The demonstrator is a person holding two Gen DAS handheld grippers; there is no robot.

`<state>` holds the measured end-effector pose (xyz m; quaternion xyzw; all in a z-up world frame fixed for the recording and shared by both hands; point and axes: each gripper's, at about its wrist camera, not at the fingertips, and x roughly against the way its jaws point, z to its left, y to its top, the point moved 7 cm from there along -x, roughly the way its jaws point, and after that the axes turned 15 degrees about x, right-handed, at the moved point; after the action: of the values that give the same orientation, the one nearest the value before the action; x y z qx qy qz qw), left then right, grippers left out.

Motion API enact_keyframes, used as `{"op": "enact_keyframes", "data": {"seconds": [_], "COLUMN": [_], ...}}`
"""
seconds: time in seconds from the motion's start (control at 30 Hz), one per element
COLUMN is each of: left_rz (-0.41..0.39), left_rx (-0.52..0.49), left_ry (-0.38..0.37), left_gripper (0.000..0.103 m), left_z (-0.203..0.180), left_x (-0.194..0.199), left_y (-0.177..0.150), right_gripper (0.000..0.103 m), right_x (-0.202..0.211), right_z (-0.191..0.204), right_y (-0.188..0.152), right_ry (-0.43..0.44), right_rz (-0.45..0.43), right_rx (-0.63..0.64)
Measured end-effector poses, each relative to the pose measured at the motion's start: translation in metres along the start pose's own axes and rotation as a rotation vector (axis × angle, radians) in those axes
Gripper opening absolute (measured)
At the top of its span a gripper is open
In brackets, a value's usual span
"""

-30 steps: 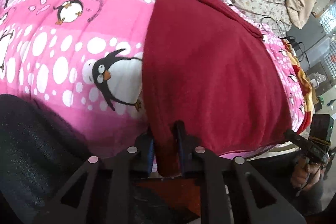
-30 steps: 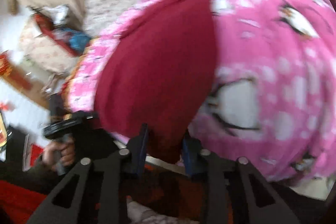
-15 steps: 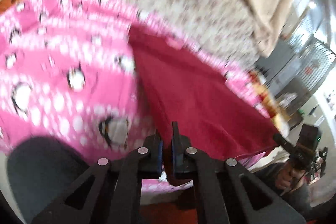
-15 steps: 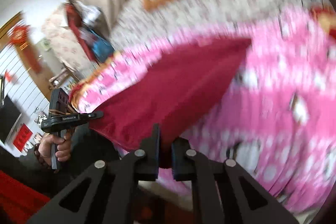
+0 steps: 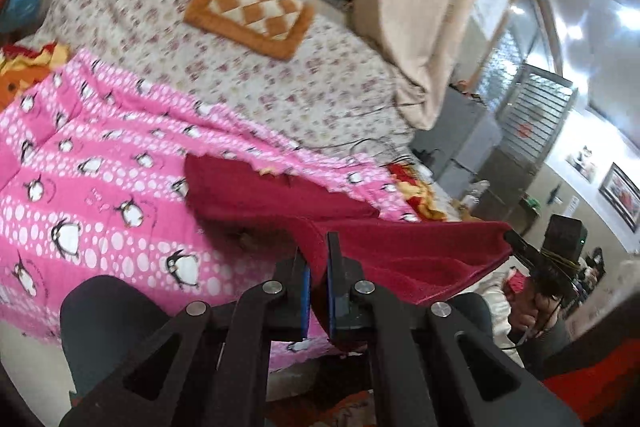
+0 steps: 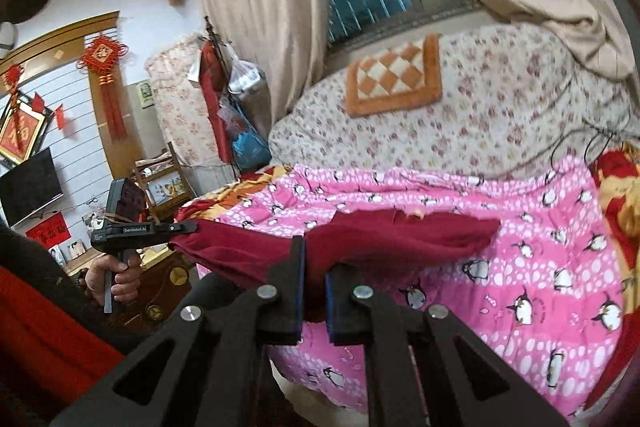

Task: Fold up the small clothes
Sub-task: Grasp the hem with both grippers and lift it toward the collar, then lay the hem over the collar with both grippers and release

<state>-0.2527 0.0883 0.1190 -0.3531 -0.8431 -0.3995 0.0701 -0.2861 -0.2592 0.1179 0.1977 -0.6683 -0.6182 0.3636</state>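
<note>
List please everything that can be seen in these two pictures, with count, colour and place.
red garment: one, dark red, near edge lifted by both grippers, far part lying on the quilt
penguin quilt: one, pink with white dots, on the near part of the bed
floral sheet: one, cream with small flowers, beyond the quilt
checked mat: one, orange and white, on the floral sheet
curtains: beige, at the window behind the bed
knot ornament: red, on the wall, in the right wrist view
left gripper: black, shut on the garment's edge
right gripper: black, shut on the same edge
</note>
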Motion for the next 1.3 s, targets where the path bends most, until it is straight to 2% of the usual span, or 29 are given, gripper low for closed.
{"op": "enact_keyframes", "data": {"seconds": [0.13,0.2,0.27,0.47,0.6,0.77,0.9,1.03,1.23,1.3], "left_rz": [-0.025,-0.034,-0.023,0.018,0.041,0.019,0.01,0.022,0.112,0.123], "left_rx": [-0.026,-0.038,-0.035,0.002,0.068,0.047,0.051,0.049,0.126,0.103], "left_ry": [-0.023,0.014,0.115,0.284,0.312,0.333,0.363,0.425,0.564,0.576], "left_gripper": [0.0,0.0,0.0,0.0,0.0,0.0,0.0,0.0,0.0,0.0], "left_z": [-0.012,-0.006,0.011,0.052,0.078,0.099,0.113,0.133,0.188,0.193], "left_x": [-0.003,-0.02,-0.053,-0.135,-0.179,-0.234,-0.271,-0.303,-0.339,-0.348], "left_y": [0.009,0.015,0.025,0.062,0.09,0.122,0.139,0.141,0.109,0.104], "right_gripper": [0.007,0.007,0.007,0.008,0.008,0.008,0.008,0.008,0.008,0.009], "right_x": [0.013,0.007,-0.01,-0.089,-0.136,-0.197,-0.229,-0.26,-0.289,-0.294], "right_z": [0.005,-0.004,-0.025,-0.09,-0.136,-0.179,-0.212,-0.235,-0.248,-0.256], "right_y": [0.01,0.006,-0.002,-0.018,-0.017,-0.024,-0.038,-0.067,-0.11,-0.126], "right_ry": [-0.009,-0.025,-0.062,-0.163,-0.229,-0.295,-0.338,-0.346,-0.309,-0.32], "right_rz": [-0.016,-0.009,0.012,0.129,0.169,0.274,0.32,0.387,0.501,0.555], "right_rx": [0.019,0.004,-0.041,-0.117,-0.143,-0.084,-0.089,-0.149,-0.245,-0.287]}}
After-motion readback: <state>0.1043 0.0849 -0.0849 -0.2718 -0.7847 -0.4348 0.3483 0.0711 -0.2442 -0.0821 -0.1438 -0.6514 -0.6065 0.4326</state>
